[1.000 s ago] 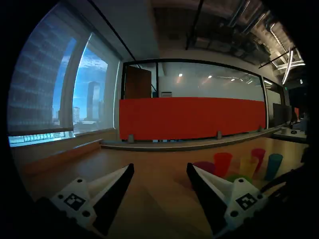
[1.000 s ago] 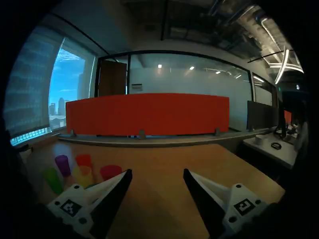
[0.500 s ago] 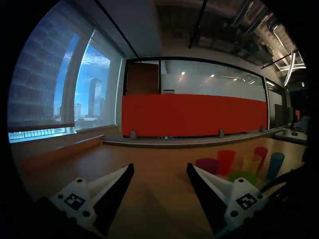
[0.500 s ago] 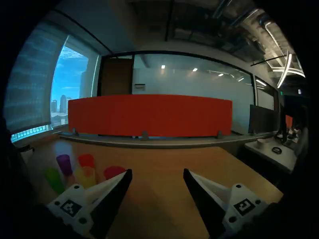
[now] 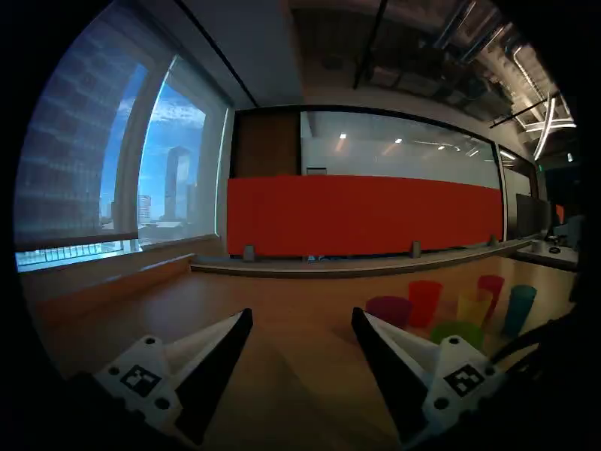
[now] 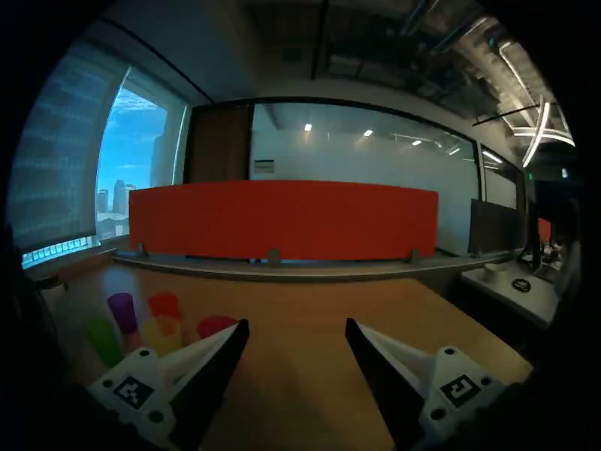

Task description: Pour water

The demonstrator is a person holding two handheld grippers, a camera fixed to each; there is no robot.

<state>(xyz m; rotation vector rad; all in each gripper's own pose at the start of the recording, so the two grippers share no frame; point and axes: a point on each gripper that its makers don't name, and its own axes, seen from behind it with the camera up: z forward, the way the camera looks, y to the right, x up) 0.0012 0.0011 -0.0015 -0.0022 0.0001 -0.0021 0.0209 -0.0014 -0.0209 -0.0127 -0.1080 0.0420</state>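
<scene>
Left gripper view: long red partition panel [image 5: 360, 214] along far edge of wooden tabletop [image 5: 300, 297], tall window [image 5: 176, 188] at left. Fingers of left gripper [image 5: 300, 319] spread apart, gripping nothing. Cluster of coloured plastic cups [image 5: 425, 301] upright, mouths up, beyond and right of fingers, not touching them. Right gripper view: fingers of right gripper [image 6: 297, 329] likewise apart, empty; cups [image 6: 164, 304] upright, left of fingers; short red cup [image 6: 216, 325] partly hidden behind left fingertip.
</scene>
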